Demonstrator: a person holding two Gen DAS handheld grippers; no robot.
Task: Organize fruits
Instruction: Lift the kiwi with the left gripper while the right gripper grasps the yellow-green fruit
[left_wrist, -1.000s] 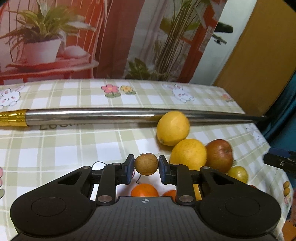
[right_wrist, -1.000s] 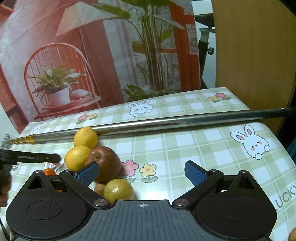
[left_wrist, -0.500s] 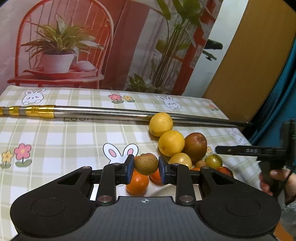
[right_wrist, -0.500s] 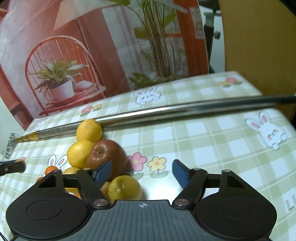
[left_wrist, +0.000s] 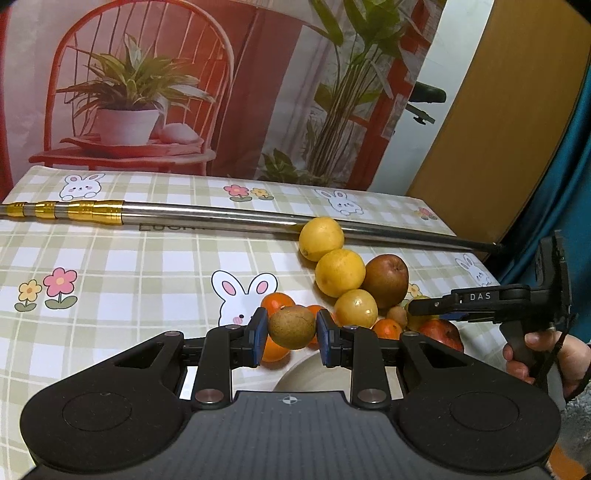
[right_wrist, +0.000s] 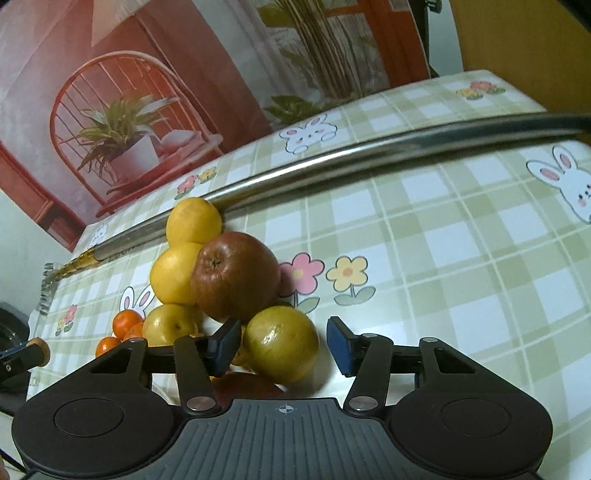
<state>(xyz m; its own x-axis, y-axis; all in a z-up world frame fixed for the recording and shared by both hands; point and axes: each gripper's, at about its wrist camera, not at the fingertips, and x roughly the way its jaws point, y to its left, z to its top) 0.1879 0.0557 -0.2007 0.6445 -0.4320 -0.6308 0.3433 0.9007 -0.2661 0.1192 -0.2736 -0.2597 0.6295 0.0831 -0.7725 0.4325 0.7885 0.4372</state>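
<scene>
My left gripper (left_wrist: 289, 328) is clamped on a small brown fruit (left_wrist: 291, 326), lifted clear of the checked tablecloth (left_wrist: 122, 273), with the pile of fruit just beyond it. Main risk as I see it: the fruit is round and held only at 2 small contact patches on the blue pads (left_wrist: 259, 330), so a jolt or a loosened squeeze could let it roll out and drop into the oranges (left_wrist: 275, 304) below. A pale round rim (left_wrist: 314, 376) shows right under the jaws, maybe a bowl, can't tell.

My right gripper (right_wrist: 283, 345) has its jaws spread wide, gripping nothing, low over the near side of the pile. A yellow-green fruit (right_wrist: 280, 343) sits between the pads, nearer the left one; contact can't be judged. Risk 2: closing off-centre could push it into the red-brown apple (right_wrist: 234, 277) and the 2 yellow citrus (right_wrist: 177, 275) behind, and the packed pile could scatter toward the metal pole (right_wrist: 369, 155) or the table edge.

Pose: left gripper level, pointing far across the table; right gripper tilted, angled down toward the pile from the right, with the hand (left_wrist: 546, 354) on its handle.
</scene>
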